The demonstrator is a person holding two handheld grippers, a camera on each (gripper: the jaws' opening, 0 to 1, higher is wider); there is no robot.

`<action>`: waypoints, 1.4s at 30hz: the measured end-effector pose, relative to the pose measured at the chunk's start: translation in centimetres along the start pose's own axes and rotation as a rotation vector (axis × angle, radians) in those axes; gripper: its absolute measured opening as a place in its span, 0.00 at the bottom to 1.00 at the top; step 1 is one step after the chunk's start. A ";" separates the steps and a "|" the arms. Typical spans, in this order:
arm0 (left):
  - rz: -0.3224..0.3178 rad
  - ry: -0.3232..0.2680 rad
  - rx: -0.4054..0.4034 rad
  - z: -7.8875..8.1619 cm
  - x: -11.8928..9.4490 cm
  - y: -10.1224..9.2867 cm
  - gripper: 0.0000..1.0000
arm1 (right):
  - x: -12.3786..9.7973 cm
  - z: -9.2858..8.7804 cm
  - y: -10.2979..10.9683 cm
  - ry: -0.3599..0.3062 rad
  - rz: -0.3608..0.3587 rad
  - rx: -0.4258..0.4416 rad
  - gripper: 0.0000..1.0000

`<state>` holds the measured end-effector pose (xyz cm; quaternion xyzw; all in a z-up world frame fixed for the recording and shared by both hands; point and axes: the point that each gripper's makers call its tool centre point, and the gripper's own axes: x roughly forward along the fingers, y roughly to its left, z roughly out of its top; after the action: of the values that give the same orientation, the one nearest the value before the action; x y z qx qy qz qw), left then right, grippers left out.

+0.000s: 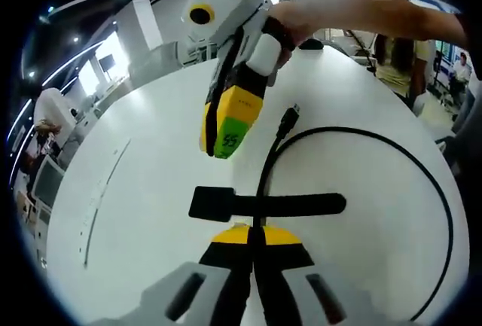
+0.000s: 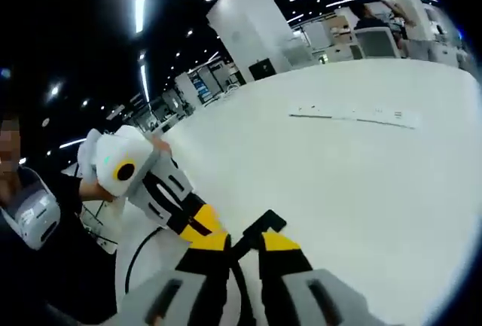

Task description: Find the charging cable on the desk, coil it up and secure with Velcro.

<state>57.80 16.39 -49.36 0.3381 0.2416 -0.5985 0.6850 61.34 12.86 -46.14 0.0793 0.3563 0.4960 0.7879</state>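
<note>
The black charging cable (image 1: 440,190) lies on the white table (image 1: 151,190). Its plug (image 1: 288,121) points away from me, and the rest sweeps in a wide loop to the right. A black Velcro strap (image 1: 263,205) lies flat across the cable just ahead of my left gripper (image 1: 254,230), which is shut on the cable. My right gripper (image 1: 216,149), held by a hand, hangs over the table left of the plug with its jaws together and nothing in them. In the right gripper view its own tips (image 2: 242,242) point at the strap's end (image 2: 268,223), beside the left gripper (image 2: 197,224).
A thin seam line (image 1: 105,190) runs across the tabletop on the left, also seen in the right gripper view as the seam (image 2: 354,117). People (image 1: 403,59) stand past the table's far right edge. Desks and monitors (image 1: 45,179) ring the table.
</note>
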 end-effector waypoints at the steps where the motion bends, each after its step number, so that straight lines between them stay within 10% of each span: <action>1: -0.001 0.000 -0.001 0.0 0.0 0.0 0.03 | 0.2 -0.1 0.2 0.001 0.006 0.012 0.16; 42: -0.010 -0.006 0.010 0.0 0.0 0.1 0.04 | 1.9 -2.4 -0.5 0.077 0.033 0.178 0.14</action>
<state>57.86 16.39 -49.30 0.3384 0.2379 -0.6042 0.6811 60.64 13.60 -49.07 0.1356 0.4277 0.4778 0.7553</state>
